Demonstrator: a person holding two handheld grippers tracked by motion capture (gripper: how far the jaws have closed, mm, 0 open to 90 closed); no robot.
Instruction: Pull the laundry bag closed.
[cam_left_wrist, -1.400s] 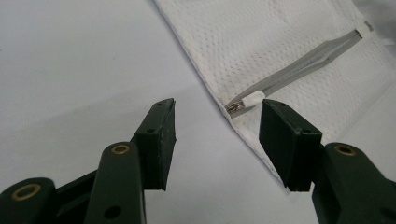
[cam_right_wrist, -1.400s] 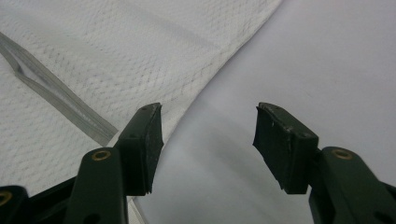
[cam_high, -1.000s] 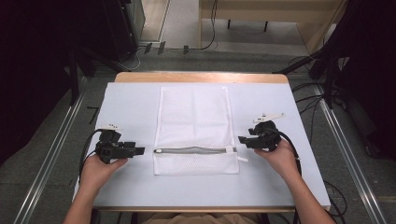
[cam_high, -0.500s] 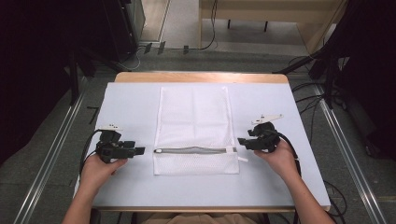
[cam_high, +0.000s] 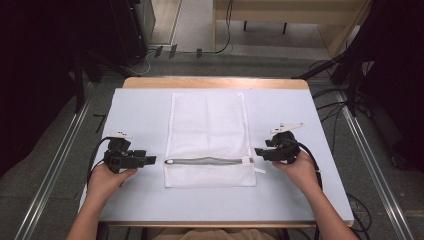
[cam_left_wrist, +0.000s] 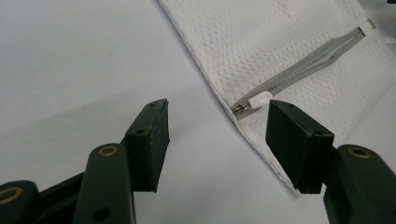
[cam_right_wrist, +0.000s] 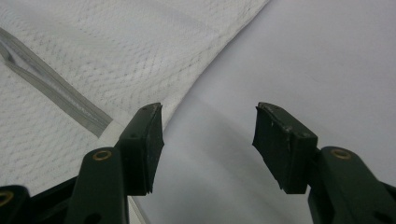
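Observation:
A white mesh laundry bag (cam_high: 209, 135) lies flat in the middle of the table, with a grey zipper (cam_high: 207, 161) across its near part. The zipper pull (cam_left_wrist: 254, 101) sits at the bag's left end. My left gripper (cam_high: 150, 160) rests on the table just left of the bag, open, its jaws pointing at that end (cam_left_wrist: 215, 130). My right gripper (cam_high: 259, 151) rests just right of the bag, open and empty, with the bag's edge (cam_right_wrist: 187, 88) by its left jaw. Each gripper is held by a hand.
The pale blue table top (cam_high: 140, 110) has a wooden far edge (cam_high: 215, 82). Dark equipment and cables stand on the floor beyond and beside the table. Metal rails (cam_high: 55, 165) run along both sides.

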